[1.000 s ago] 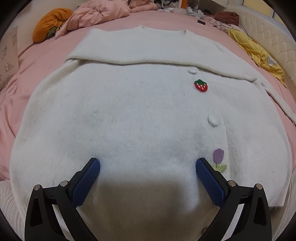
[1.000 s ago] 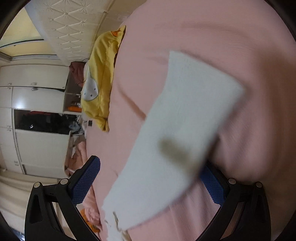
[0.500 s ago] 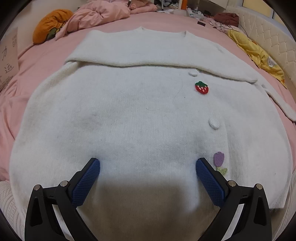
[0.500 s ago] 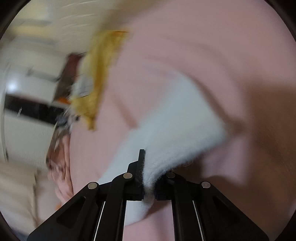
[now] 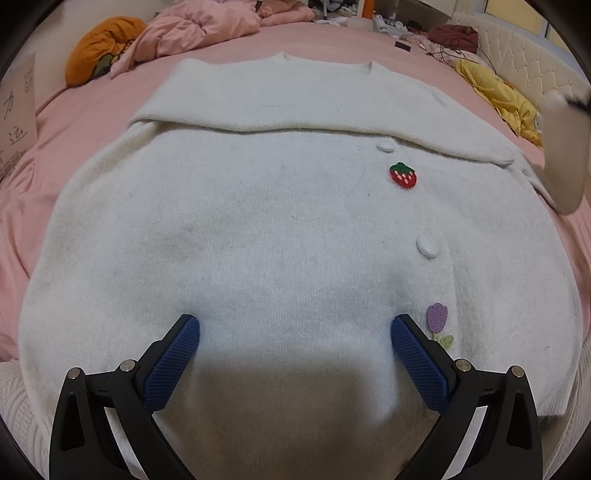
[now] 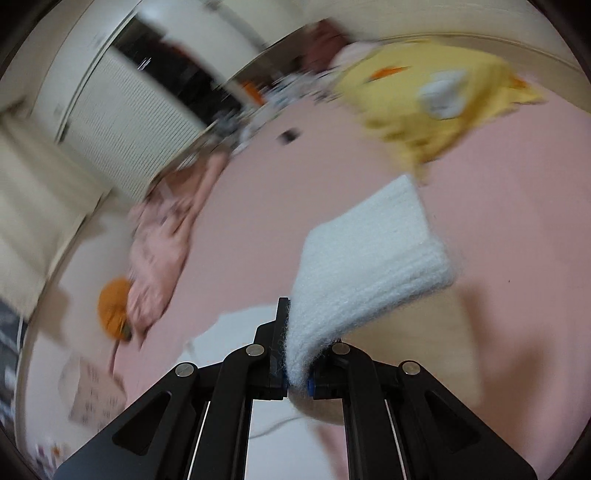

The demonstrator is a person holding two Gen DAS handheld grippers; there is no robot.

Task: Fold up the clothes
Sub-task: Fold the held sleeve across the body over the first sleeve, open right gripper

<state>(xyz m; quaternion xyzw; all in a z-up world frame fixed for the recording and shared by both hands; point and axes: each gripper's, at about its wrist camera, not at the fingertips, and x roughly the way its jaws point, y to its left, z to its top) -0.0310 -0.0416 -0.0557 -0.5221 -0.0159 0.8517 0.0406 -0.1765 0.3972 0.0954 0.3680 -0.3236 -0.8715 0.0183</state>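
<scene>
A white knit cardigan [image 5: 258, 229] lies flat on the pink bed, one sleeve folded across its chest, with a strawberry patch [image 5: 403, 176] and a tulip patch [image 5: 437, 320]. My left gripper [image 5: 295, 354] is open and rests on the lower part of the cardigan. My right gripper [image 6: 297, 373] is shut on the cuff of the other white sleeve [image 6: 373, 254] and holds it lifted above the bed. That lifted sleeve [image 5: 563, 155] shows blurred at the right edge of the left wrist view.
A yellow garment [image 5: 506, 99] lies at the right by the white padded headboard [image 5: 524, 62]. A pink duvet pile [image 5: 199, 29] and an orange cushion [image 5: 99, 44] lie at the far left. A paper sign [image 5: 16, 122] stands at the left edge.
My right gripper shut on the sleeve cuff, lifted it and swung round; the view is motion-blurred. The raised sleeve has come into the left wrist view. The left gripper stayed put.
</scene>
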